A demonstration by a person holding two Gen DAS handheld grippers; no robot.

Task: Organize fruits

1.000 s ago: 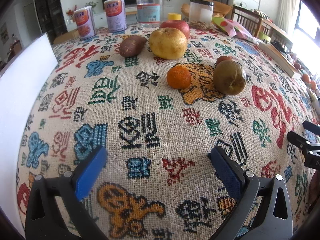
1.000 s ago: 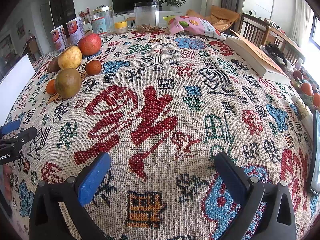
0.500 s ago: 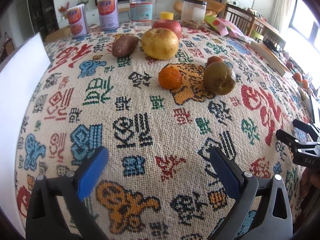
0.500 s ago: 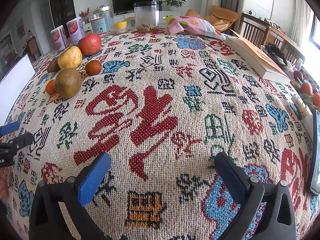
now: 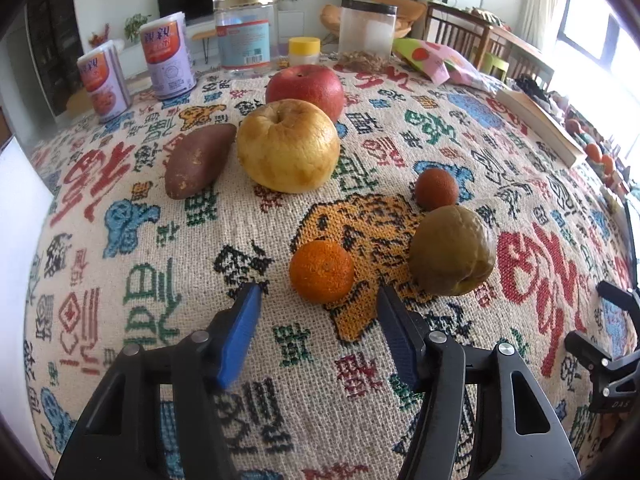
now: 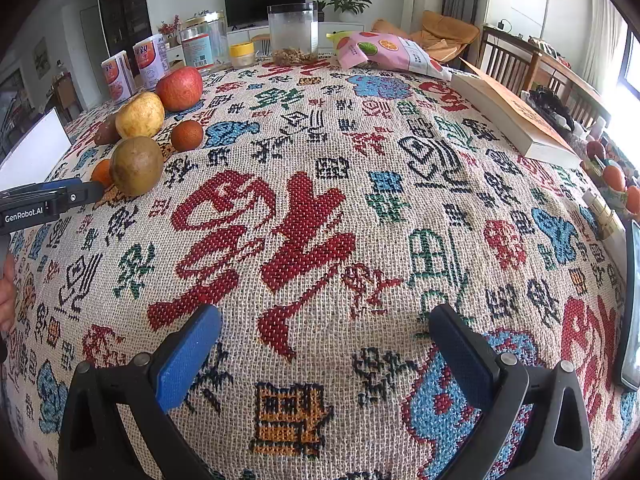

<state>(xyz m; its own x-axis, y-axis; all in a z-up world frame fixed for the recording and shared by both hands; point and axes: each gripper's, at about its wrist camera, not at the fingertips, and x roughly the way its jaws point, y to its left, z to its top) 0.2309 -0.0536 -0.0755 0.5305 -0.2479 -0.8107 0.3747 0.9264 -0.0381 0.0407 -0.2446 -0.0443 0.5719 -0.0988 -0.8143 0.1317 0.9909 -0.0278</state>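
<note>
Several fruits sit on the patterned cloth. In the left wrist view a small orange mandarin (image 5: 322, 272) lies just ahead of my left gripper (image 5: 318, 292), level with its blue fingertips (image 5: 252, 300). The jaws are closing and the pads do not touch the mandarin. Right of it is a green-brown pear (image 5: 450, 256), with a small reddish fruit (image 5: 436, 189) behind. Farther back are a yellow apple (image 5: 288, 146), a red apple (image 5: 306, 88) and a sweet potato (image 5: 198, 160). My right gripper (image 6: 324, 316) stands open over bare cloth, far right of the fruit.
Two cans (image 5: 168, 60), a labelled jar (image 5: 246, 32), a yellow-lidded pot (image 5: 304, 51) and a clear container (image 5: 368, 26) line the far edge. A snack bag (image 6: 392, 54) and a book (image 6: 516, 120) lie at the right. A white board (image 5: 16, 220) borders the left.
My left gripper has moved forward to the fruits and its jaws have narrowed, so the mandarin now sits at its tips. The right gripper has not moved.
</note>
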